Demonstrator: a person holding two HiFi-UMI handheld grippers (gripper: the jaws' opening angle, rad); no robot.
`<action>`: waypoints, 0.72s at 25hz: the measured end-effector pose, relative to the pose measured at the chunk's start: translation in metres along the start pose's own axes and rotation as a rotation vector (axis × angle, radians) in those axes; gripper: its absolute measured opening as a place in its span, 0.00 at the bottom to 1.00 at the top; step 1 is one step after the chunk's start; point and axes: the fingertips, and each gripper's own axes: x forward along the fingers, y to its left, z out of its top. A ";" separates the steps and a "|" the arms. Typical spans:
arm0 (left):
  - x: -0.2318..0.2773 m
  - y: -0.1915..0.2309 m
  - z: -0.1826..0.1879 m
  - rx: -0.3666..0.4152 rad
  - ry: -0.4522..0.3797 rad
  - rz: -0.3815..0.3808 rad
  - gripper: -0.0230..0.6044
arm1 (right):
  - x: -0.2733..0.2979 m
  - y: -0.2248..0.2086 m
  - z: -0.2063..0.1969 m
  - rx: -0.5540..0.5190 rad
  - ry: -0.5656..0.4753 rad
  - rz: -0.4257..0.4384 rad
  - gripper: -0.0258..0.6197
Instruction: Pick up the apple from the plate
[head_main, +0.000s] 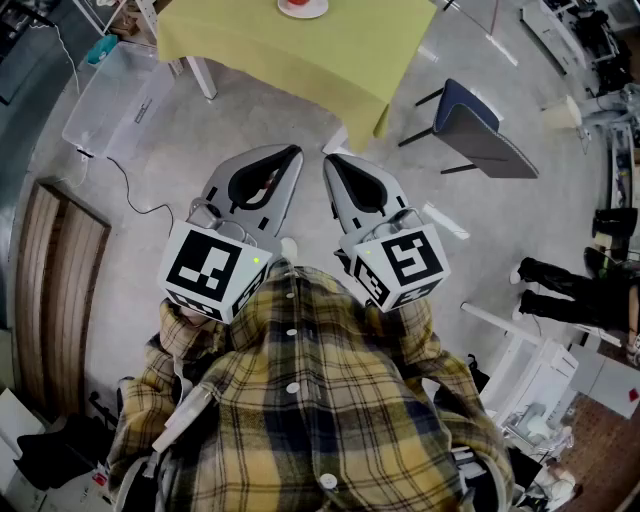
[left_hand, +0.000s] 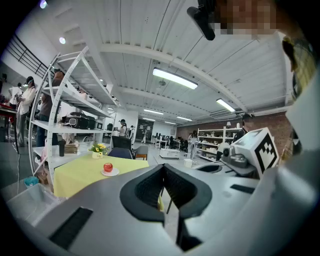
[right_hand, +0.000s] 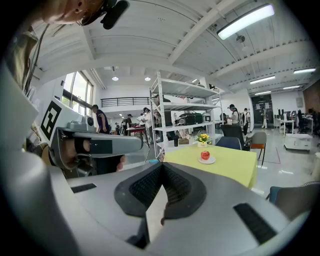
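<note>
Right gripper view: the round red apple (right_hand: 205, 155) is being carried by a small white plate (right_hand: 207, 161) on the yellow-green clothed worktop (right_hand: 230, 167). With approach judged the step in hand, the right claw (right_hand: 161, 167) should be spread before arrival and closed across the apple's widest part, the plate being left undisturbed. The apple is lying well ahead, apart from it and the left claw (left_hand: 163, 167), both being held pressed together, empty.

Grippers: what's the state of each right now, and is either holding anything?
Left gripper: closed, holding nothing.
Right gripper: closed, holding nothing.
</note>
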 end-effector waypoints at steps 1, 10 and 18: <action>0.000 -0.001 -0.001 0.001 0.000 0.000 0.05 | -0.001 -0.001 -0.001 0.000 0.000 -0.001 0.04; 0.002 -0.010 -0.005 -0.001 -0.009 0.030 0.05 | -0.015 -0.009 -0.009 0.014 -0.008 -0.001 0.04; 0.001 -0.010 -0.010 -0.008 -0.009 0.073 0.05 | -0.018 -0.014 -0.017 0.025 0.003 0.025 0.04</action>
